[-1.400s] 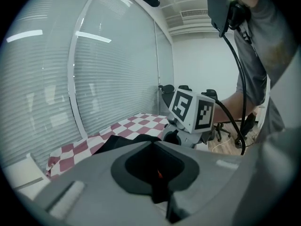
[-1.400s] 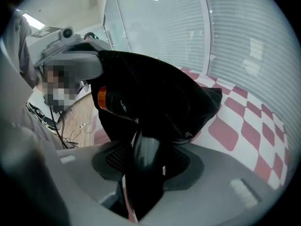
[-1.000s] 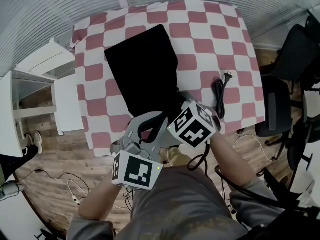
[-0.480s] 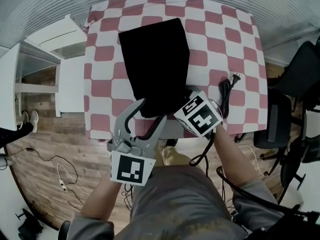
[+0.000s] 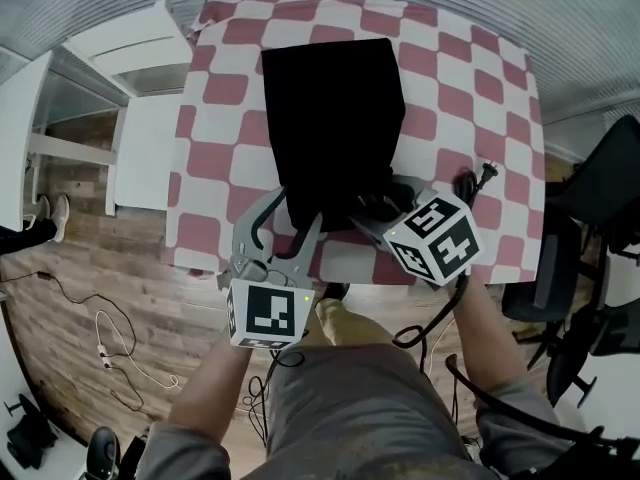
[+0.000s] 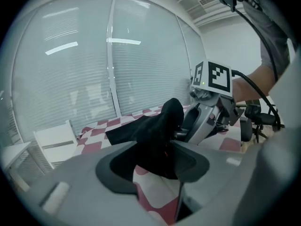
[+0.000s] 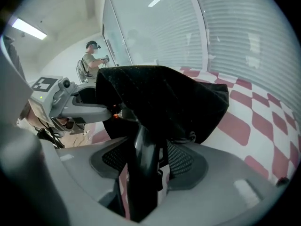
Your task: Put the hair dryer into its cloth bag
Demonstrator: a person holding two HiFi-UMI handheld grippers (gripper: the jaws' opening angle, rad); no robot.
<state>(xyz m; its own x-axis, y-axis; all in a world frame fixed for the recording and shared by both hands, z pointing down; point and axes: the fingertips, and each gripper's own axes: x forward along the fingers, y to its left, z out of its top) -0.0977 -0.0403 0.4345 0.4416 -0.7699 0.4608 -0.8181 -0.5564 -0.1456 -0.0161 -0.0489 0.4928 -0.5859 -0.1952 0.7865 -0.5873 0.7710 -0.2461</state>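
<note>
Left gripper (image 5: 297, 210) has dropped, jaws open, to the mouth of the bag (image 5: 335, 108) at the tabletop's (image 5: 455, 98) near edge (pinch one layer only), while the jaws of the right gripper (image 5: 376, 208) have just been opening round the hair dryer (image 7: 146, 169).

A bright, glass-walled room with 1 checked table at its middle.

From above we see the table (image 5: 205, 158) under a pink-and-white checked cloth, standing on a wood-plank floor (image 5: 90, 268) where loose cables (image 5: 120, 353) lie. Left of it stands a low white shelf unit (image 5: 125, 53); to the right are black office chairs (image 5: 605, 173). Beyond the table we find tall windows (image 6: 70, 79) covered by pale slatted blinds, with 2 strip lights (image 6: 61, 47) reflected in the glass. A ceiling light (image 7: 28, 28) glows against a white ceiling.
</note>
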